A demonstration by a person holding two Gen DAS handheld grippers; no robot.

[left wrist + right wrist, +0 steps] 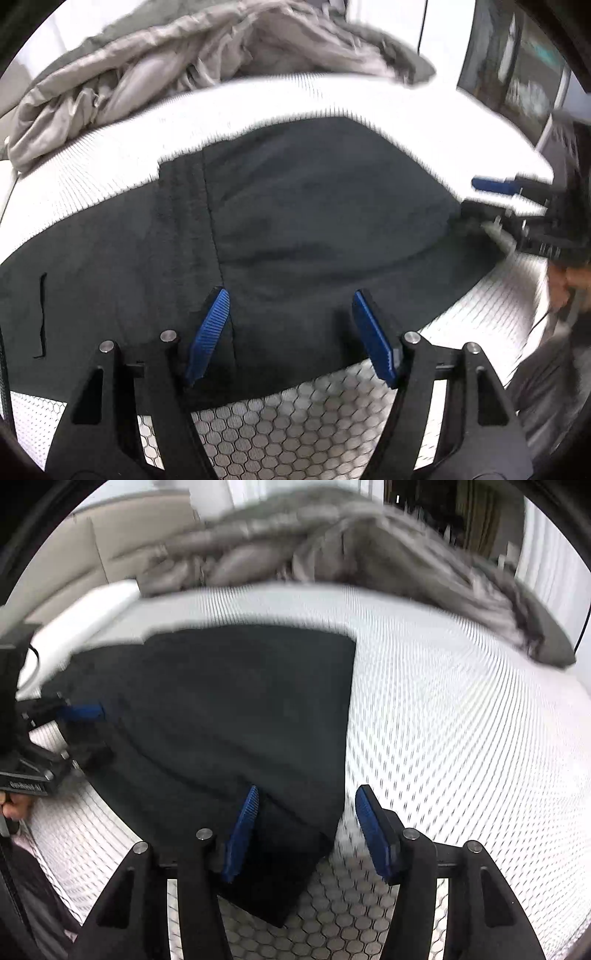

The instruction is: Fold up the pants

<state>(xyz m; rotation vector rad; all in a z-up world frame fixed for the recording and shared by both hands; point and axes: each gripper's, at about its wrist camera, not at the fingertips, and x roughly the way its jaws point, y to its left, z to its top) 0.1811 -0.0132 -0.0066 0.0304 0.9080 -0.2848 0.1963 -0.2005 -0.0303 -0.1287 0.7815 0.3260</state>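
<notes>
Dark charcoal fabric pants flat on white honeycomb-textured mattress, mid-fold.
Pants look already doubled into a smooth panel; both grippers released above near edge. Left gripper jaws apart, empty; right gripper likewise, over corner. Next likely: re-pinch edge, fold again. Crumpled grey blanket behind.

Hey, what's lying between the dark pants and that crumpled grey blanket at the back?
Only bare white honeycomb-patterned mattress cover; the dark pants and the crumpled grey blanket stay apart, seen in both wrist views.
</notes>
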